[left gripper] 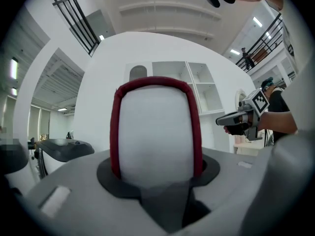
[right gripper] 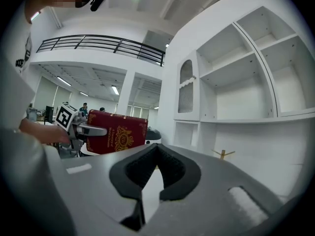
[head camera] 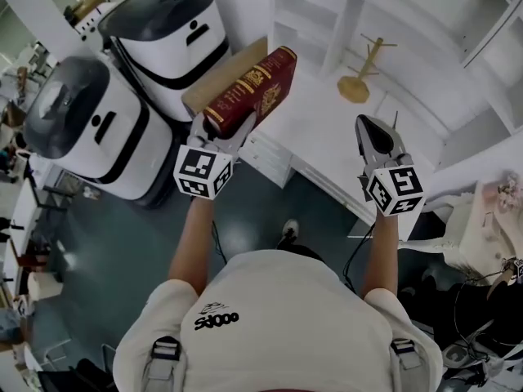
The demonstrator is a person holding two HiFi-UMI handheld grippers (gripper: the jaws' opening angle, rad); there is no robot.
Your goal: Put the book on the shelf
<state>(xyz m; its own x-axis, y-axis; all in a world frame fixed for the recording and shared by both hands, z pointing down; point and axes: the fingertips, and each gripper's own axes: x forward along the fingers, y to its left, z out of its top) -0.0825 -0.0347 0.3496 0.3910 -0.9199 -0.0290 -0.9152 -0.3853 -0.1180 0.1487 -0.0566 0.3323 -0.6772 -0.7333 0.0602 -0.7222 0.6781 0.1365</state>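
A dark red book with gold ornament on its cover is clamped in my left gripper, held tilted over the left end of the white desk. In the left gripper view the book fills the jaws end-on, white page edges framed by red cover. The white shelf unit stands at the back of the desk; its open compartments show in the right gripper view. My right gripper hangs over the desk's front edge, shut and holding nothing; its pads meet at the tip.
A wooden mug stand sits on the desk before the shelf. Two white and black machines stand on the floor at the left, with a brown cardboard box beside the book. Cluttered furniture is at the right.
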